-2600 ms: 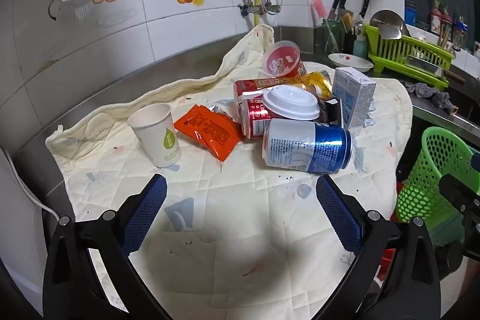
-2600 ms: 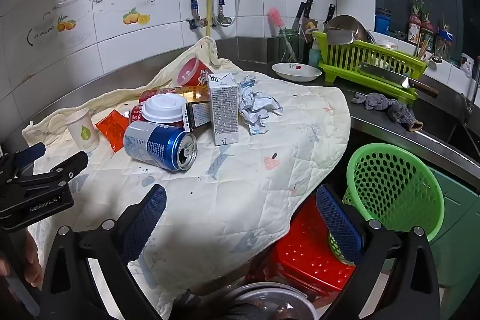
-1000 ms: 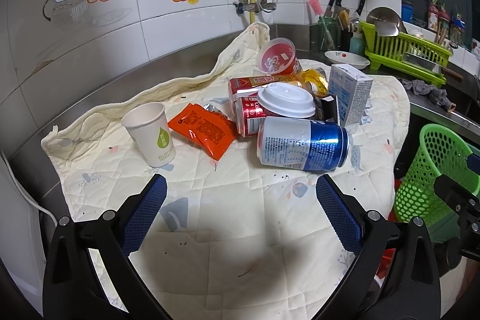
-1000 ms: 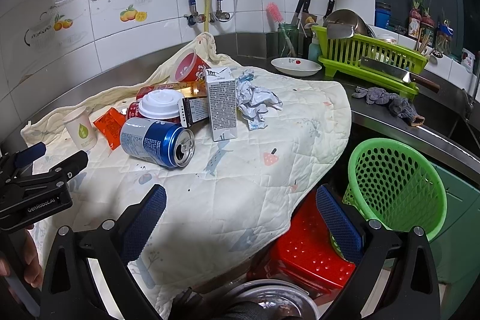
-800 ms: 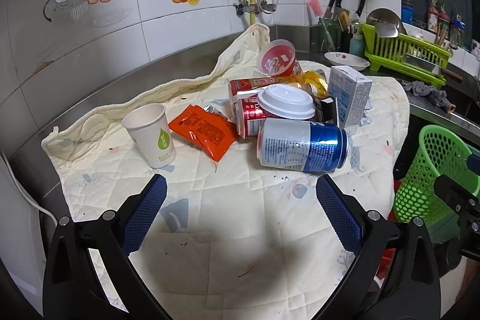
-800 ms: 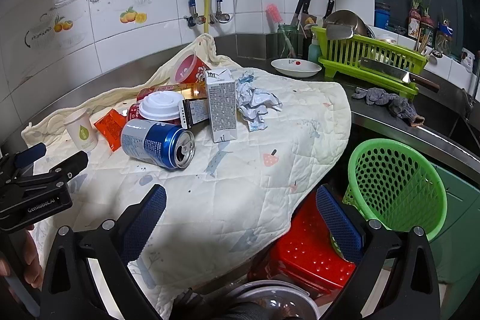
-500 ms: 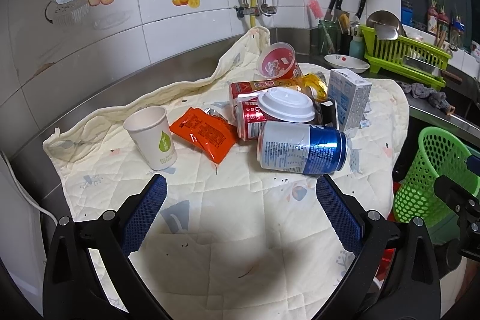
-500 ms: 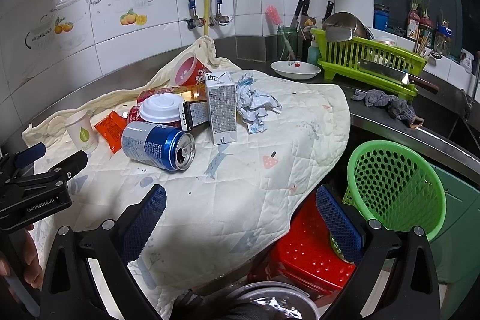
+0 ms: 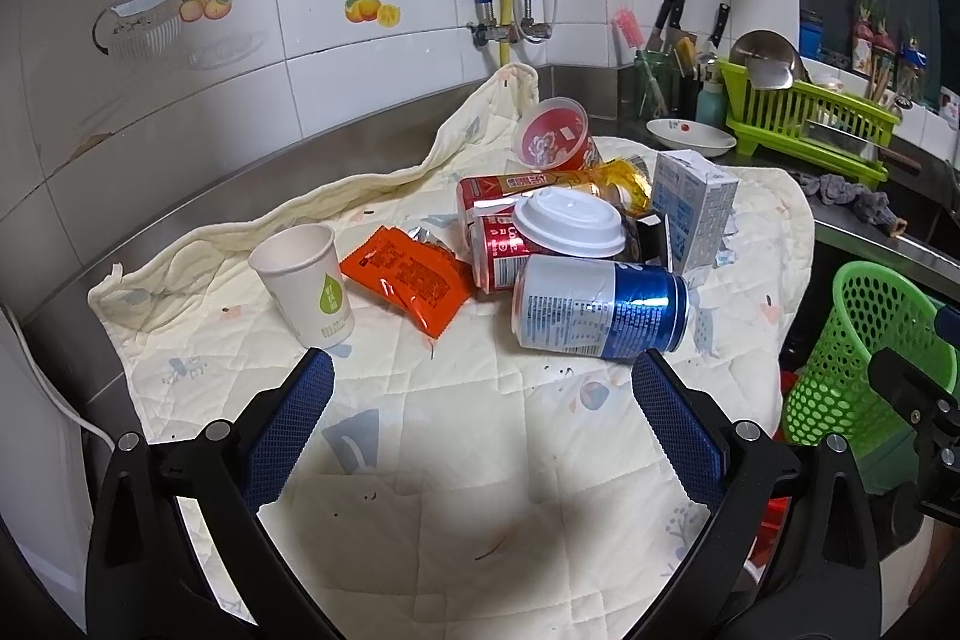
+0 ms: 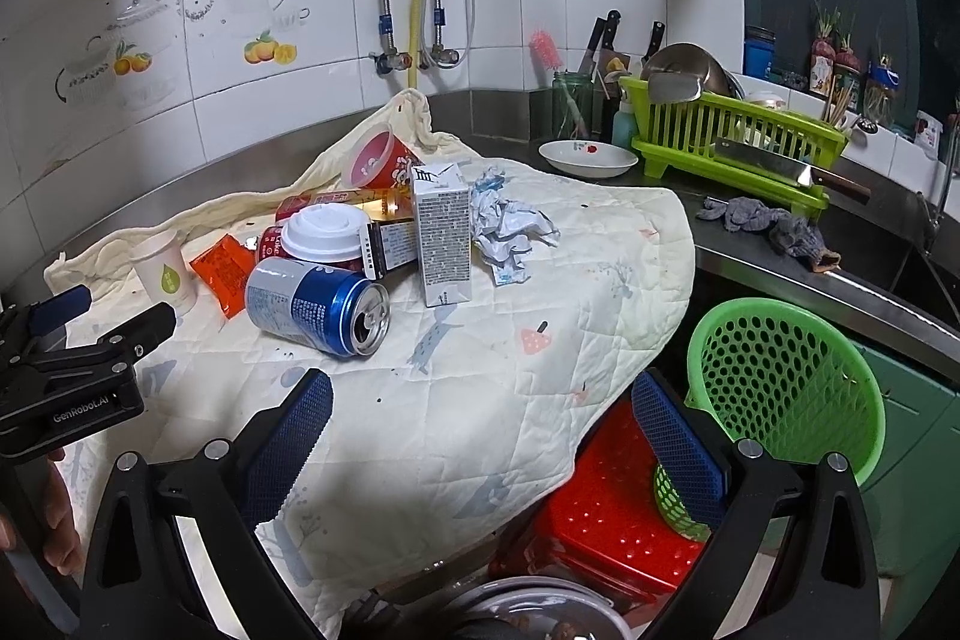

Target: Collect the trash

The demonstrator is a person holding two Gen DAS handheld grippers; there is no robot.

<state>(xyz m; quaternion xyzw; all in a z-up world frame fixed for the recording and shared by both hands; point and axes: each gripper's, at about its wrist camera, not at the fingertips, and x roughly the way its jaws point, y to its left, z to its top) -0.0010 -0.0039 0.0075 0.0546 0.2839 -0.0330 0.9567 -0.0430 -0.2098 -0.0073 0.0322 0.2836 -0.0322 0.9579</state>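
I have both grippers spread wide and holding nothing. My left gripper (image 9: 480,400) hangs over the cream quilted cloth (image 9: 420,460) that covers the steel surface (image 10: 780,268), its blue-padded fingers (image 9: 288,424) just short of the trash pile. My right gripper (image 10: 480,430) sits over the cloth's hanging front edge, with the green perforated plastic basket (image 10: 792,388) just beside its right finger and a red perforated plastic stool (image 10: 600,514) under that basket.

The trash lies bunched mid-cloth. Nearest me is a blue and silver drink can (image 9: 600,307) on its side. Behind it, touching, a cup with a white plastic lid (image 9: 567,221) leans on a red drink can (image 9: 495,250), also lying down. A white paper cup with a green drop mark (image 9: 306,277) stands upright off to the left, an orange foil snack packet (image 9: 408,280) flat between it and the cans. A white and blue drink carton (image 9: 693,214) stands upright on the right of the pile, crumpled white paper (image 10: 510,226) beside it. A red tub-shaped cup (image 9: 555,139) lies tipped at the back.
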